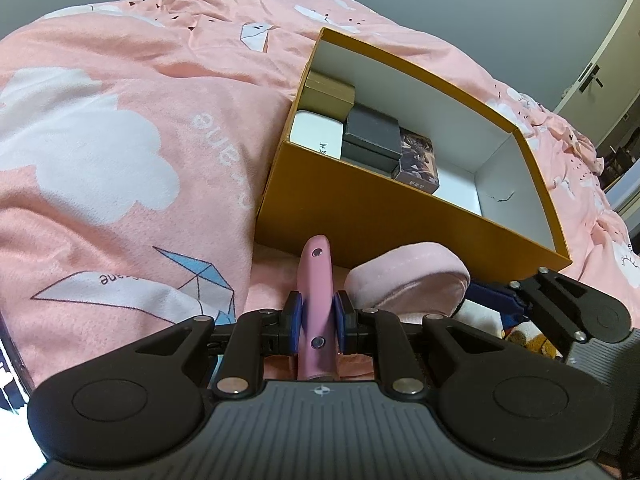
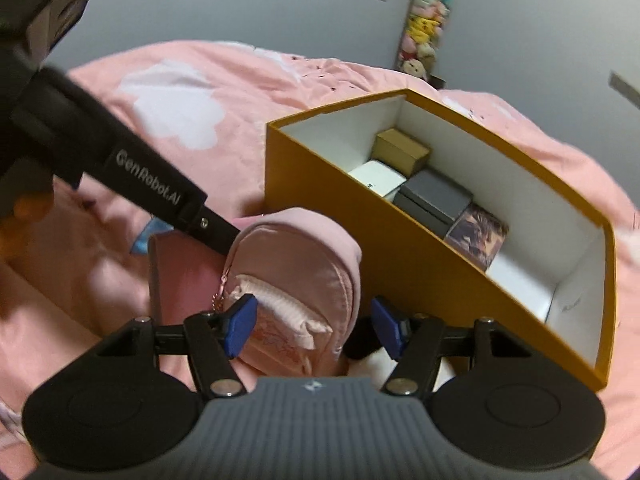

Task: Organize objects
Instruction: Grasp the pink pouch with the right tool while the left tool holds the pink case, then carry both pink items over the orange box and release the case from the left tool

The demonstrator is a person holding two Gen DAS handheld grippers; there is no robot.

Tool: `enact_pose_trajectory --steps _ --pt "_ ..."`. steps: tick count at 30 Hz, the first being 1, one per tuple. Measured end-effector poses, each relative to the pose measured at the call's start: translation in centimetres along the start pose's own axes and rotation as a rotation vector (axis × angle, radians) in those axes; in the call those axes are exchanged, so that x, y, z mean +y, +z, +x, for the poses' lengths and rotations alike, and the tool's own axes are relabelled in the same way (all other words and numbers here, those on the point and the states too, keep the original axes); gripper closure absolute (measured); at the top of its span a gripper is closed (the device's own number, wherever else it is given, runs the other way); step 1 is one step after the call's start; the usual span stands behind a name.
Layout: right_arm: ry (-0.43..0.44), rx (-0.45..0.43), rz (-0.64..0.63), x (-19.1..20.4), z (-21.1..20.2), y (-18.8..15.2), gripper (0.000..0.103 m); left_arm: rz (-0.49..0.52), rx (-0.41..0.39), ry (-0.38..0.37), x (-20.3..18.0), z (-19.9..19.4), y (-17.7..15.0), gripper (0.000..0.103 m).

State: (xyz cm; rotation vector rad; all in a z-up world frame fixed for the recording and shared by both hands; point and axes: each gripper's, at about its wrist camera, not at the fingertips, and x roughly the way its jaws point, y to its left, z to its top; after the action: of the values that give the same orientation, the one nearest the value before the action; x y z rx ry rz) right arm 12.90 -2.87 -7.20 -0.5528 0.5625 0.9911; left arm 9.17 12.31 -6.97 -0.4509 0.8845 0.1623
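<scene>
An open orange box (image 1: 360, 208) (image 2: 400, 264) lies on the pink bed. Inside sit a tan box (image 1: 330, 90), a white box (image 1: 316, 134), a grey box (image 1: 372, 136) and a patterned box (image 1: 418, 160). My left gripper (image 1: 317, 318) is shut on a flat pink case (image 1: 317, 280), held on edge in front of the box; it shows in the right wrist view (image 2: 180, 272). A small pink backpack pouch (image 2: 288, 280) (image 1: 408, 280) lies beside it. My right gripper (image 2: 312, 326) is open, its jaws on either side of the pouch.
The pink duvet (image 1: 120, 140) with white clouds covers the bed. Plush toys (image 2: 424, 32) stand against the grey wall. A door (image 1: 600, 80) is at the far right. A black-and-white soft item (image 2: 368, 354) lies under my right gripper.
</scene>
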Motion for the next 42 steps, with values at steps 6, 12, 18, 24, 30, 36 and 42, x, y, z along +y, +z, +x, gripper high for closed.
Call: enact_pose_trajectory --steps 6,12,18,24,30,36,42 --pt "-0.014 0.004 0.022 0.0 0.6 -0.2 0.071 -0.003 -0.003 -0.003 0.2 -0.4 -0.1 0.084" --pt "-0.06 -0.045 0.062 0.1 -2.0 0.3 0.078 0.015 -0.049 -0.01 -0.3 -2.4 0.0 0.084" --pt "-0.054 -0.139 0.165 -1.2 -6.4 1.5 0.078 0.049 -0.132 -0.042 -1.7 -5.5 0.4 0.084" --pt "-0.088 -0.221 0.236 -3.3 -10.2 3.2 0.078 0.054 -0.221 -0.111 -3.3 -7.8 2.0 0.084" --pt "-0.136 -0.271 0.253 -5.4 -11.5 5.2 0.079 0.071 -0.261 -0.159 -4.6 -7.9 4.8 0.084" --pt "-0.201 -0.242 0.289 -8.2 -10.3 6.9 0.079 0.065 -0.263 -0.194 -5.2 -6.6 9.3 0.084" --pt "-0.183 -0.172 0.382 -11.7 -7.9 6.7 0.079 -0.012 -0.167 -0.207 -4.8 -1.4 12.7 0.084"
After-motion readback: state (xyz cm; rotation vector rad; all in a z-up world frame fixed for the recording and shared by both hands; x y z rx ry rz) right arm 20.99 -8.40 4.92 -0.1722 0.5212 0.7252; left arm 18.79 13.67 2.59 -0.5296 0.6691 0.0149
